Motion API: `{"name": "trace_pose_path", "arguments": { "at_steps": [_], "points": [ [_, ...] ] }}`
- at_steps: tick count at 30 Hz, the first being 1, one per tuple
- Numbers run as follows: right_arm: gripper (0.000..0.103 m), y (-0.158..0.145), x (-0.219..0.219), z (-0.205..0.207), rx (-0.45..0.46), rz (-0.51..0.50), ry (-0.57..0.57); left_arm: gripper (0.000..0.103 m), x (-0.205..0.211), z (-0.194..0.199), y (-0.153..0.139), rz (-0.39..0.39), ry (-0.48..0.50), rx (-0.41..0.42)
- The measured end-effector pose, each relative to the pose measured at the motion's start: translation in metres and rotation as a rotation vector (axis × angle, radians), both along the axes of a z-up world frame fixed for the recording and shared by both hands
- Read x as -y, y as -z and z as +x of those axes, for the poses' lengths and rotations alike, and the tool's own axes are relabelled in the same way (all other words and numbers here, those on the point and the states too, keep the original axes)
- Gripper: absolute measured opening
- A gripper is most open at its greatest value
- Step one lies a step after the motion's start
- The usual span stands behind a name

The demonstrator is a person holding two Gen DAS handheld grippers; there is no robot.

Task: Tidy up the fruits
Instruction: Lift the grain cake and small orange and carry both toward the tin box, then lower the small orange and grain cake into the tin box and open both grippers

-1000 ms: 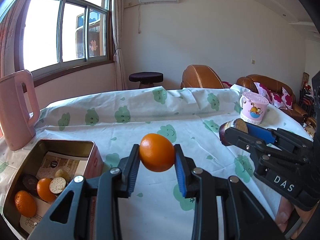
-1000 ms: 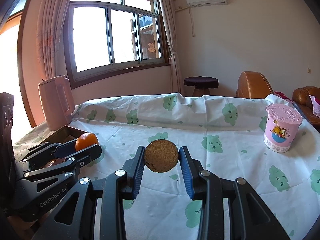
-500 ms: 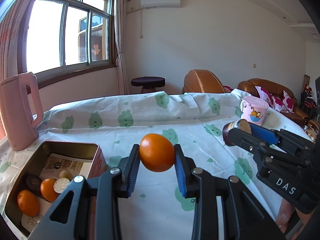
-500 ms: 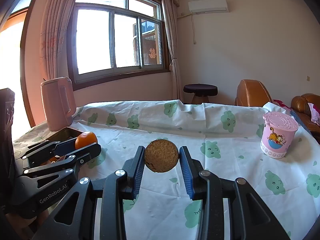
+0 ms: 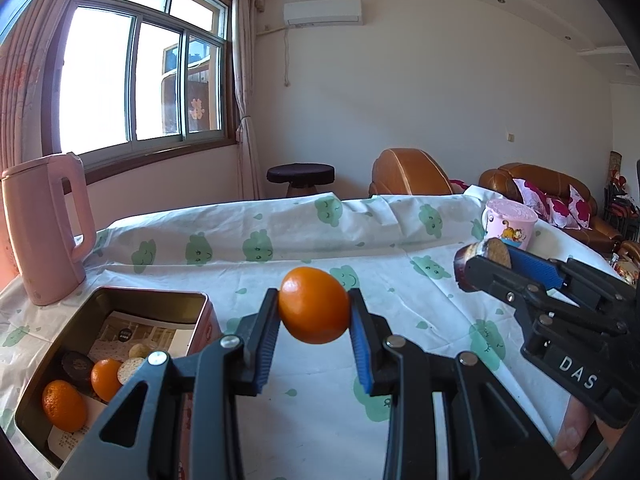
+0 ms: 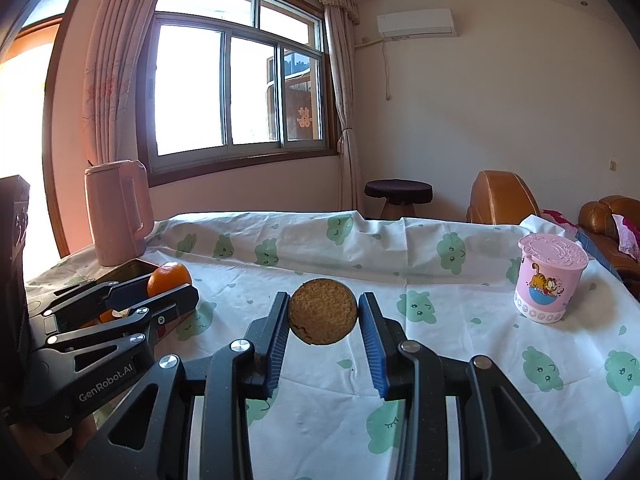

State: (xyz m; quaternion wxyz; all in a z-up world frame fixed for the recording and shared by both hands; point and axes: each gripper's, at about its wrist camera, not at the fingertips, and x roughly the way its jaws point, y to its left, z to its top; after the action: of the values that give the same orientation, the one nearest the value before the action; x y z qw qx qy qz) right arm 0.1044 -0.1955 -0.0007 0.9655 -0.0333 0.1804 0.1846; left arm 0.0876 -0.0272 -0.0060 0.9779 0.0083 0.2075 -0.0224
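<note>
My left gripper is shut on an orange, held above the tablecloth just right of an open metal tin. The tin holds two oranges, round biscuits and a paper sheet. My right gripper is shut on a round brown biscuit over the middle of the table. In the left wrist view the right gripper reaches in from the right with the biscuit. From the right wrist camera the left gripper shows at the left, with its orange.
A pink kettle stands at the table's back left beside the tin. A pink lidded cartoon cup stands at the right. The table wears a white cloth with green prints. A stool and brown sofas stand beyond it.
Both views have tilted up slightly, so the table and tin sit lower in frame. The orange and biscuit stay gripped as before.
</note>
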Motion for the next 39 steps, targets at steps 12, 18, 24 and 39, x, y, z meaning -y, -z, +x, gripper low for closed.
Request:
{"name": "trace_pose_path", "arguments": {
  "at_steps": [12,18,24,39],
  "points": [
    [0.037,-0.002,-0.002,-0.015,0.043,-0.016,0.006,0.035,-0.004,-0.014,-0.002,0.009,-0.022,0.035],
    [0.037,-0.003,-0.004,-0.02,0.038,-0.028,0.008,0.035,-0.009,-0.026,-0.003,0.003,-0.024,0.039],
    [0.037,-0.001,-0.014,-0.028,0.019,-0.036,-0.021,0.035,-0.017,-0.042,-0.003,-0.003,-0.018,0.029],
    [0.037,-0.009,-0.068,-0.041,-0.007,-0.026,-0.16,0.035,-0.072,-0.063,-0.01,-0.03,-0.118,-0.008]
  ]
}}
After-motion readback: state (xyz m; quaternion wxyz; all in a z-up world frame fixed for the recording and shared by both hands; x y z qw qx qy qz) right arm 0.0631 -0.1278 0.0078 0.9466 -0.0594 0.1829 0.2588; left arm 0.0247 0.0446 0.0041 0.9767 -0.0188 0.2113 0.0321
